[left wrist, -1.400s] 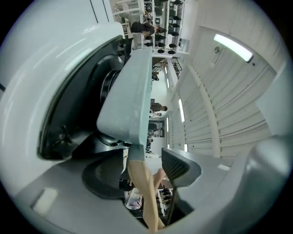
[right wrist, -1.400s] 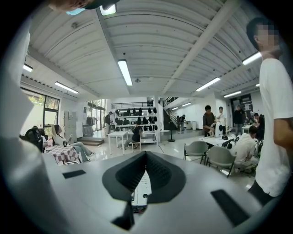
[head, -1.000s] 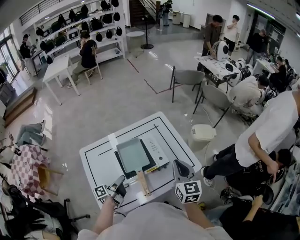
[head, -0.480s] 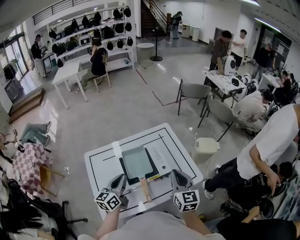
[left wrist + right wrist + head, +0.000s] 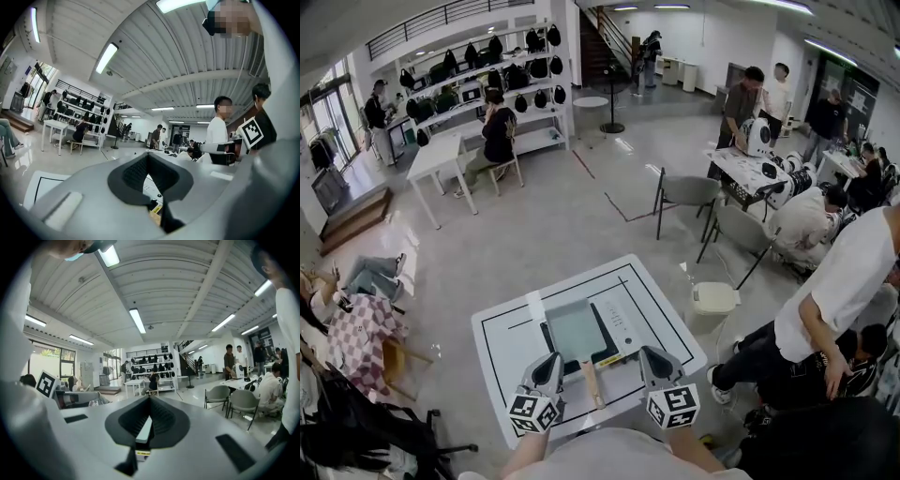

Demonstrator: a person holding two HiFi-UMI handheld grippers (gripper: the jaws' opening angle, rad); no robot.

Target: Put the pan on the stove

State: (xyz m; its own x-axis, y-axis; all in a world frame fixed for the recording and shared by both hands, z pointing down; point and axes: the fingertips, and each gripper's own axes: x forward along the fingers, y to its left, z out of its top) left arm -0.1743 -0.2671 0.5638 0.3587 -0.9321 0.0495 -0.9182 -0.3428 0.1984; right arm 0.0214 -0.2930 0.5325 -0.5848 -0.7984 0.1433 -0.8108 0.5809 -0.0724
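At the near edge of the counter [image 5: 502,328], the left tool [image 5: 551,362] has lifted from low beside the wooden handle [image 5: 592,382] and is pressed together, empty. The pan [image 5: 575,330] sits unmoved on the stove [image 5: 621,317] — placing looks done. The right tool [image 5: 650,356] is also closed on nothing.

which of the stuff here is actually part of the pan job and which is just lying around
Job: pan, sitting on the stove; left tool and right tool, both shut, empty.
Lying about: tape strip on the table; white bin beside it; grey chair.
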